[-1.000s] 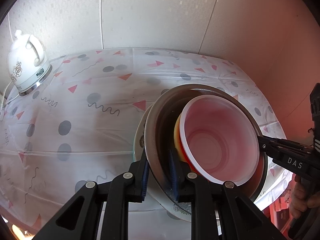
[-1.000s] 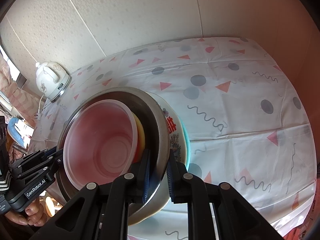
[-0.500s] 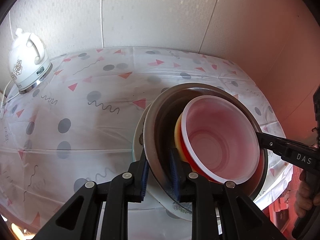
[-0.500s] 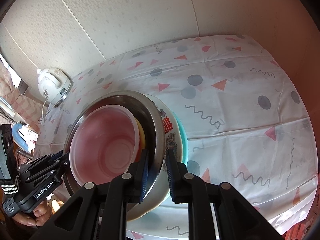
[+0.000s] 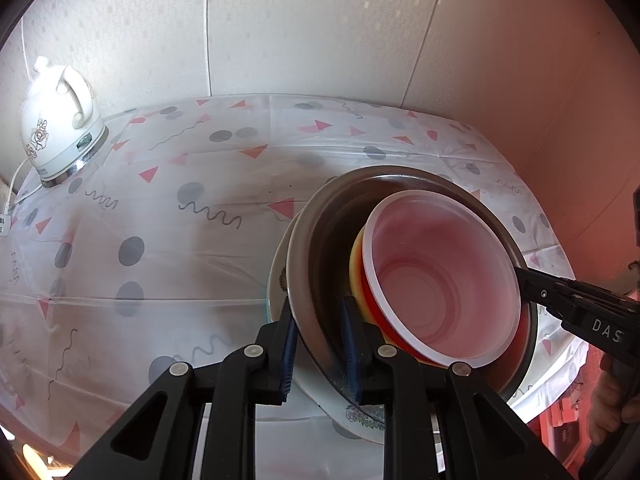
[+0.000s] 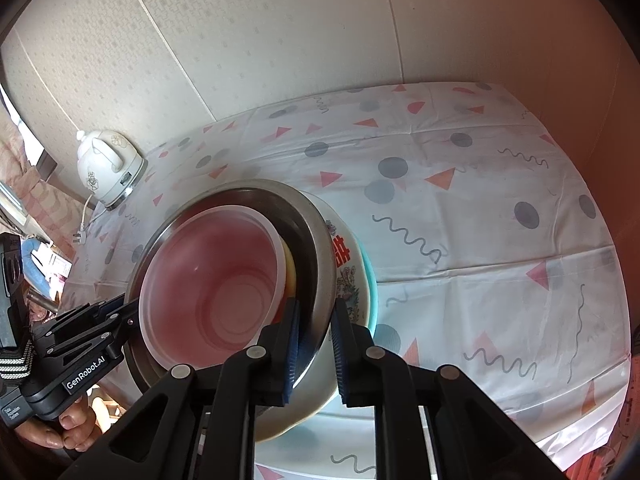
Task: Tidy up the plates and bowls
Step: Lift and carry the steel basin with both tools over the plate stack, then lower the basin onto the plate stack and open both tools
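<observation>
A nested stack is held up over the table by both grippers. A pink plastic bowl [image 5: 444,280] sits in a yellow one [image 5: 355,268], inside a steel bowl [image 5: 320,240], over a white flowered bowl [image 6: 346,276] and a teal dish [image 6: 370,280]. My left gripper [image 5: 318,344] is shut on the steel bowl's rim at one side. My right gripper [image 6: 314,344] is shut on the rim at the opposite side, where the pink bowl [image 6: 208,280] and steel bowl [image 6: 320,264] also show. Each gripper shows in the other's view.
A white electric kettle [image 5: 60,120] with its cord stands at the table's far left corner, also in the right wrist view [image 6: 108,168]. The table carries a white patterned cloth [image 5: 160,220]. Panelled walls close off the back and right.
The stack has shifted slightly, seeming a little higher and tilted; both grippers keep their hold on the steel bowl's rim.
</observation>
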The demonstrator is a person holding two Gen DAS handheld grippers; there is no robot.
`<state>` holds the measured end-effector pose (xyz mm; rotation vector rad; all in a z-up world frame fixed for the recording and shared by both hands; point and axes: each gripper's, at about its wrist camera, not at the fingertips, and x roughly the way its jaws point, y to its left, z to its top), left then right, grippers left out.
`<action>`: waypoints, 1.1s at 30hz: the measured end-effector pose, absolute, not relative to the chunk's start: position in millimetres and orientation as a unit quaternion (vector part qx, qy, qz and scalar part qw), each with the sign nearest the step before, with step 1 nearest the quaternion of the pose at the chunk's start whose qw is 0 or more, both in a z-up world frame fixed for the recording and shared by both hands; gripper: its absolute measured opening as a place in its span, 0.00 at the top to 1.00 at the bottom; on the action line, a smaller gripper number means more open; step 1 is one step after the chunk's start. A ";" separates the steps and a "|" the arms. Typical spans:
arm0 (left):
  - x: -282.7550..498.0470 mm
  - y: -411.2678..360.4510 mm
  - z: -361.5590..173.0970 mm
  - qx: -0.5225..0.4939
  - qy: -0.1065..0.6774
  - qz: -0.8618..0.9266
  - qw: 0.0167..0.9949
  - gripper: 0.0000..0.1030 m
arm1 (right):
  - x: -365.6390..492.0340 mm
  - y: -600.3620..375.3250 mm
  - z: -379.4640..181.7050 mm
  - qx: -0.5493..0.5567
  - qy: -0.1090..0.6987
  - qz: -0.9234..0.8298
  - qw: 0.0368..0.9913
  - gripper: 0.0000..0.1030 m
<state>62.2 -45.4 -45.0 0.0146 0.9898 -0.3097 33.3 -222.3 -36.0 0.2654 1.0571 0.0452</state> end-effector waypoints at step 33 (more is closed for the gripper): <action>49.0 -32.4 -30.8 0.001 0.443 -0.135 0.886 0.78 | 22.2 -220.3 -30.8 0.127 0.508 0.020 0.852 0.79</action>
